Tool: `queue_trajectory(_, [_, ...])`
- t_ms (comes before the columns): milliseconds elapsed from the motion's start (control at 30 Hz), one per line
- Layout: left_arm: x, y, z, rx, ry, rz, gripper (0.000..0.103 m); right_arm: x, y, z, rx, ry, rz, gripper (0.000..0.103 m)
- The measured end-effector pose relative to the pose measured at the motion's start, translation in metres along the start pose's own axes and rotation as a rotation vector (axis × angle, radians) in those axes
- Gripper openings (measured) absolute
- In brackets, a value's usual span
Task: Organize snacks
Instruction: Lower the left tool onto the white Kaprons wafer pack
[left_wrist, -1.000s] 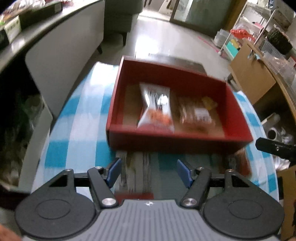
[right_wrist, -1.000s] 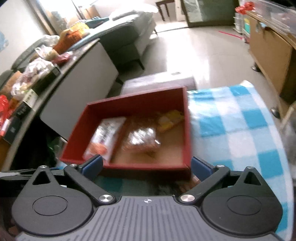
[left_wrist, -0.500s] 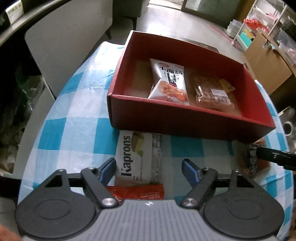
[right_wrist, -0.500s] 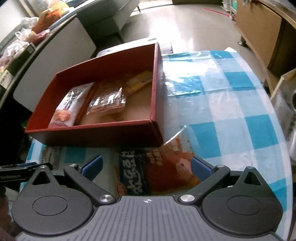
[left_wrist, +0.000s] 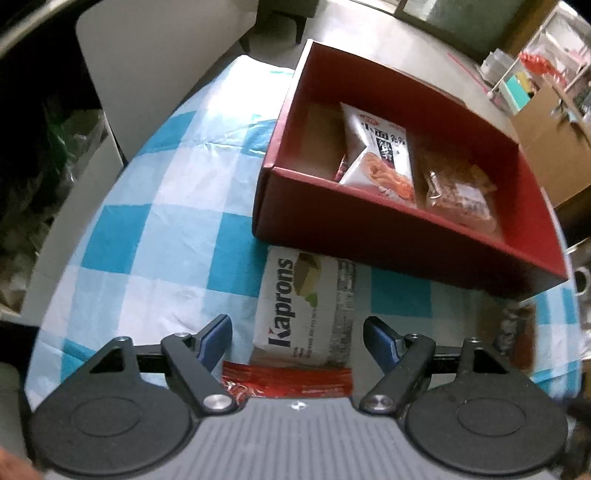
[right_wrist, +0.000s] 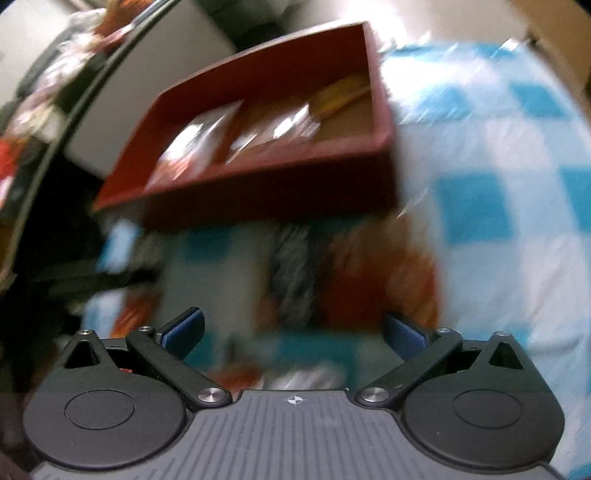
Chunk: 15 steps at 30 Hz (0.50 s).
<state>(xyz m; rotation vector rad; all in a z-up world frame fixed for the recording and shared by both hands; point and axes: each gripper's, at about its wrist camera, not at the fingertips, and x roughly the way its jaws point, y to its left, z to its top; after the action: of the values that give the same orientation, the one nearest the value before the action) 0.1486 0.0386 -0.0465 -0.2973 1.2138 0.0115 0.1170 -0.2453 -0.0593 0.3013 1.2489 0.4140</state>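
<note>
Pick-up step: L gripper (left_wrist: 297, 334) and R gripper (right_wrist: 293, 326) are held open, nothing gripped. Kaprons pkt (left_wrist: 304, 306), just in front of red box (left_wrist: 369, 229), is straddled by L jaws; next, they should be lowered & closed, judged

- The box (left_wrist: 388, 236) sits on the tablecloth (left_wrist: 155, 206), two snack packets (left_wrist: 380, 155) side by side inside it
- The Kaprons bag (left_wrist: 299, 302) lies just before the box
</note>
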Motion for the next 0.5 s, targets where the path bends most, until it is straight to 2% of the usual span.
queue_trajectory(67, [-0.005, 0.001, 0.002, -0.003, -0.016, -0.010, 0.072, -0.008, 0.007, -0.017, -0.004, 0.016, 0.059, 0.103])
queue_trajectory(167, [-0.006, -0.006, 0.003, 0.024, -0.043, 0.005, 0.072, -0.030, 0.017, -0.027, -0.039, -0.036, 0.043, 0.103])
queue_trajectory(267, [0.007, -0.016, -0.001, 0.036, -0.023, 0.037, 0.073, -0.047, 0.020, -0.021, -0.080, -0.130, -0.058, 0.103])
queue_trajectory(333, [0.011, -0.030, -0.005, 0.088, -0.054, 0.103, 0.073, -0.046, 0.014, -0.010, -0.073, -0.158, -0.097, 0.103])
queue_trajectory(433, [0.014, -0.043, -0.011, 0.161, -0.062, 0.169, 0.070, -0.034, 0.007, 0.008, -0.092, -0.157, -0.131, 0.103])
queue_trajectory(500, [0.013, -0.046, -0.014, 0.190, -0.064, 0.170, 0.065, -0.024, 0.007, 0.019, -0.165, -0.147, -0.192, 0.103])
